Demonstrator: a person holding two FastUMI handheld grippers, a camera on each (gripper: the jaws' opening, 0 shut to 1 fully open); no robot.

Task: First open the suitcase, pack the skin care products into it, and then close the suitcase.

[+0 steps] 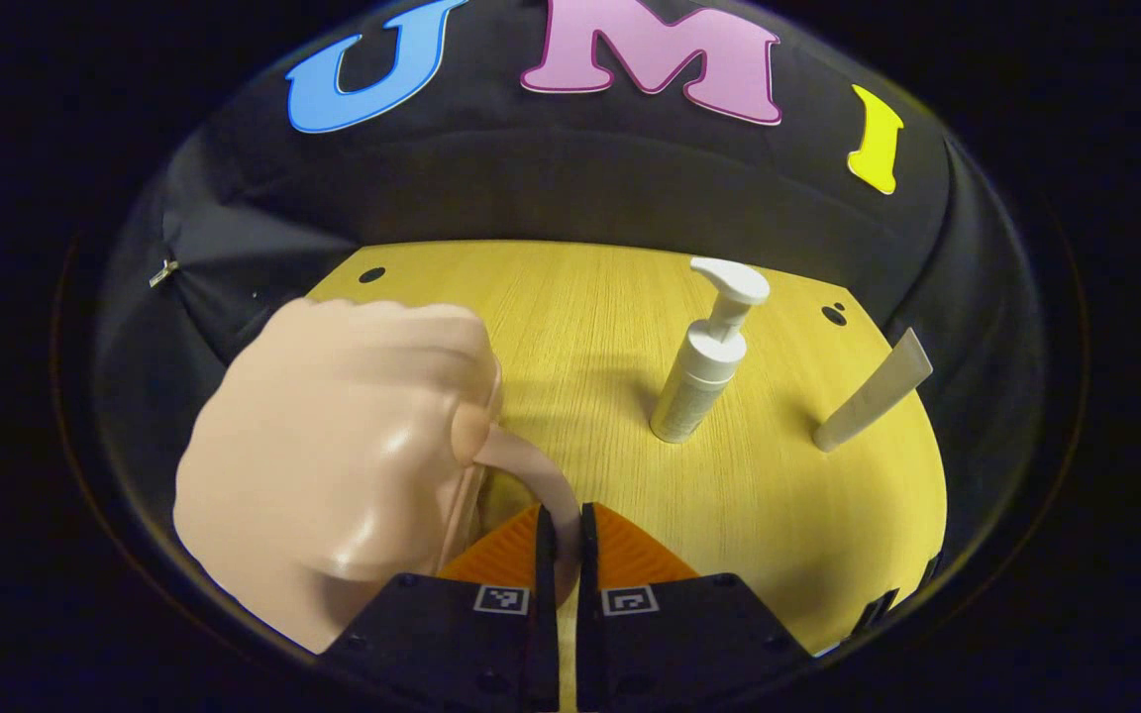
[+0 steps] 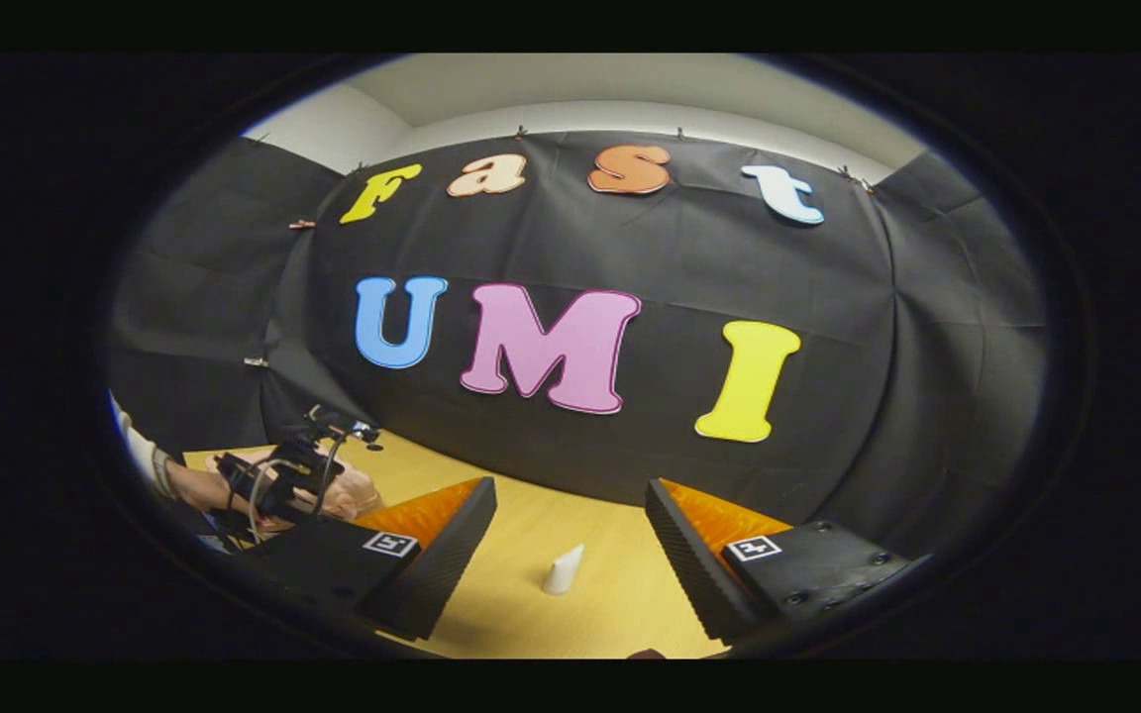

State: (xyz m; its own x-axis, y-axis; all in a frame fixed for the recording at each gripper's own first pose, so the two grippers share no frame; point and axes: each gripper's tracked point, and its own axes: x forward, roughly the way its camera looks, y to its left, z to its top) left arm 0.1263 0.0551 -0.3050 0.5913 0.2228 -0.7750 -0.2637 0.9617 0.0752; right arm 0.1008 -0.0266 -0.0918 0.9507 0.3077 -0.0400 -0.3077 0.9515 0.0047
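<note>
A small peach-pink suitcase (image 1: 333,446) lies on the yellow wooden table (image 1: 570,317) at the left of the left gripper view. Its thin curved handle (image 1: 531,462) runs down between the fingers of my left gripper (image 1: 562,517), which is shut on it. A white pump bottle (image 1: 709,356) stands upright at mid-table, and a pale tube (image 1: 873,394) stands leaning further right. In the right gripper view my right gripper (image 2: 570,492) hangs open over the table (image 2: 531,525), with nothing between its fingers. The tube (image 2: 564,569) stands beyond it. A corner of the suitcase (image 2: 358,495) shows at the far left.
Black cloth walls close in the table on all sides. Two dark holes (image 1: 834,315) mark the table's far right corner, another hole (image 1: 371,274) its far left. In the right gripper view a person's hand (image 2: 196,485) holds the left gripper (image 2: 283,473) by the suitcase.
</note>
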